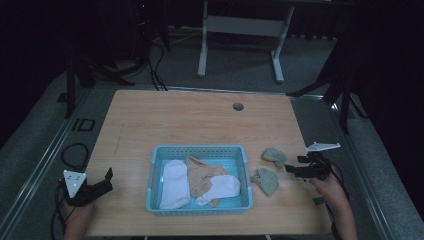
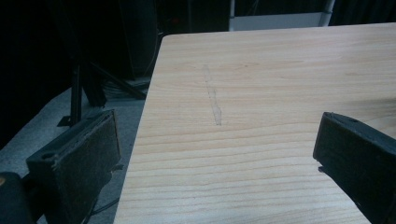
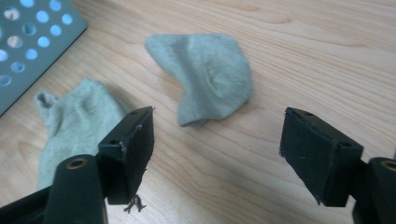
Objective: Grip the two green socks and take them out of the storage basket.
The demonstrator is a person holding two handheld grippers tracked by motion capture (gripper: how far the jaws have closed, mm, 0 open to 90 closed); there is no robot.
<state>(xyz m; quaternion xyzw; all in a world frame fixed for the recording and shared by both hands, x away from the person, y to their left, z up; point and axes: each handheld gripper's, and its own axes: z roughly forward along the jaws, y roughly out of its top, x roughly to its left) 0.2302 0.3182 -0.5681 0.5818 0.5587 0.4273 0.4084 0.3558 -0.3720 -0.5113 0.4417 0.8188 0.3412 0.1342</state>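
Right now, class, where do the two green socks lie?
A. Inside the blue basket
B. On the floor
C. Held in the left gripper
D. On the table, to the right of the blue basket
D: both green socks lie on the bare wooden table, just outside the blue basket, in front of the open right gripper.

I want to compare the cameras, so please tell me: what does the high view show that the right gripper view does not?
High view alone: the white socks and the tan sock lying inside the light blue perforated plastic basket, and the left tongs open at the table's near left edge. Right gripper view alone: the open right tongs seen close, with a wide gap between the jaws. Both: the two grey-green socks on the light wooden table, beside the basket.
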